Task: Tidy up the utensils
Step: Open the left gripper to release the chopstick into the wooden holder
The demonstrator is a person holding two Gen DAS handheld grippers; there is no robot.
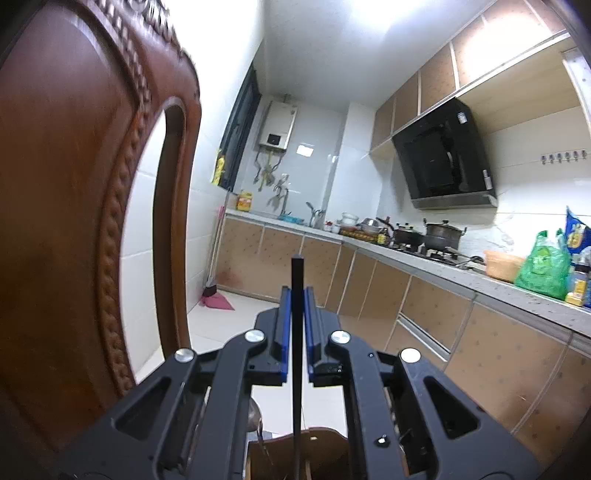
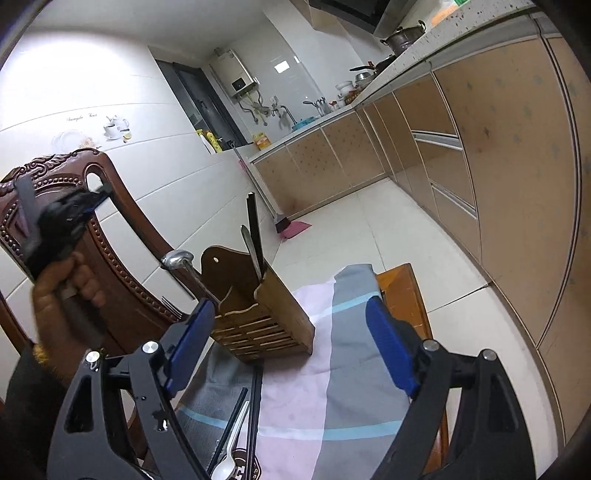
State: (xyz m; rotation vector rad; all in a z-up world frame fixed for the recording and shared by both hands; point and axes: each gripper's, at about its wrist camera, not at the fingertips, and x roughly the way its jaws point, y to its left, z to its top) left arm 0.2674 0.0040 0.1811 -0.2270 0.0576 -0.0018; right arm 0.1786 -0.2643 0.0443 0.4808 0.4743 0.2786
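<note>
Gripping chopstick (image 1: 296, 295), left hand-held gripper (image 1: 296, 295) level

the kitchen was brightly lit from overhead, and the ceiling (image 1: 332, 33) blew out to white glare in the left wrist view, with a glossy reflection on the far wall tiles (image 1: 304, 149). both fisheye views bent the cabinets (image 2: 517, 184) and the chair back (image 1: 74, 184) into curves and darkened at the corners. the chair back and the green bag (image 1: 543, 266) were smeared by motion blur, and the left gripper (image 2: 64, 218) looked soft in the right wrist view.
</note>
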